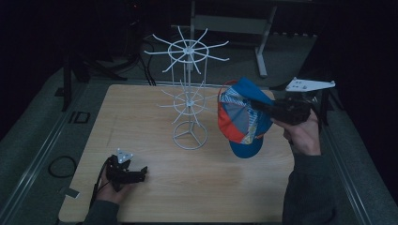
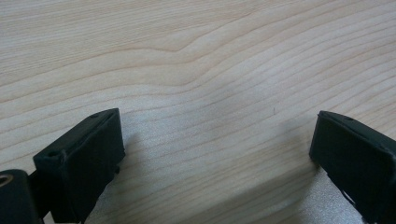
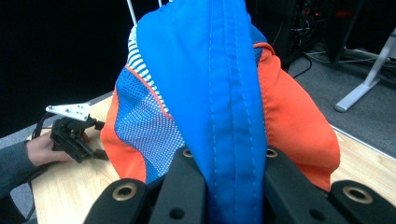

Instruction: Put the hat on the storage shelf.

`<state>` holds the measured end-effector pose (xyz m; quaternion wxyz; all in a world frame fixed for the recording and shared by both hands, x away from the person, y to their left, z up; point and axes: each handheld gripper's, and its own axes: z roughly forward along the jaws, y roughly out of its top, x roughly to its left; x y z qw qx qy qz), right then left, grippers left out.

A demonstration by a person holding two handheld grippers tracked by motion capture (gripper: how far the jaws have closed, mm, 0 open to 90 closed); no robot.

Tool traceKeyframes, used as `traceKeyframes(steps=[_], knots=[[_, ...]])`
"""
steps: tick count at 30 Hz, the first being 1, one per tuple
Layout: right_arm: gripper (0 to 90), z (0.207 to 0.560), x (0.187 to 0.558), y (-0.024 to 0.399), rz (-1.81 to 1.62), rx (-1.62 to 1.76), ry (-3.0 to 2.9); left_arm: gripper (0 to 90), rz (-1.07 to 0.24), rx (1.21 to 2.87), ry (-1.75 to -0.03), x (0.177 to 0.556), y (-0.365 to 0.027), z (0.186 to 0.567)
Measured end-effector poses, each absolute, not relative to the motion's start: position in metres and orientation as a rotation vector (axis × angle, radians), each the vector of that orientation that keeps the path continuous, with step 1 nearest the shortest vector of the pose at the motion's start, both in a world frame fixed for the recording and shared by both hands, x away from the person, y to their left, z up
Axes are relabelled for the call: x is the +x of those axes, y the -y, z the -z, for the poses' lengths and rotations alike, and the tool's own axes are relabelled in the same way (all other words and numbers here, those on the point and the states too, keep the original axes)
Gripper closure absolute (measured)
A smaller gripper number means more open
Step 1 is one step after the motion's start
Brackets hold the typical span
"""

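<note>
While our right tongs [image 1: 263, 107] pinch the cap [image 1: 241, 117] aloft at the wire rack's [image 1: 189, 98] three o'clock and our left tongs [image 1: 143, 171] rest spread on the desk [image 1: 211, 187], a snagged prong could tip the rack.

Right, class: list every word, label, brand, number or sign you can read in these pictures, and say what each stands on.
No readable text in any view.
The cap: coloured panels, stripes and mesh, no lettering or logo visible.
The wire rack, the wooden table, the left gripper and the right gripper: no labels or numbers visible.
</note>
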<state>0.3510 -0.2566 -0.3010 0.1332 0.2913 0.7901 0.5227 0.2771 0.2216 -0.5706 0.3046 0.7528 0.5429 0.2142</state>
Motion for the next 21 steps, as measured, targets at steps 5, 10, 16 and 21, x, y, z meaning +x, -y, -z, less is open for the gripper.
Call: traceKeyframes(steps=[5, 10, 16, 21], knots=[[87.7, 0.297, 0.353, 0.257, -1.531, 0.837, -2.281, 3.1, -0.568, 1.993, -1.438, 0.277, -0.222, 0.571], [87.8, 0.293, 0.354, 0.256, -1.544, 0.828, -2.27, 3.1, -0.567, 1.993, -1.438, 0.277, -0.222, 0.571], [87.7, 0.285, 0.355, 0.256, -1.559, 0.818, -2.255, 3.1, -0.568, 1.994, -1.437, 0.277, -0.222, 0.571], [87.8, 0.28, 0.356, 0.256, -1.562, 0.812, -2.247, 3.1, -0.567, 1.993, -1.438, 0.277, -0.222, 0.571]])
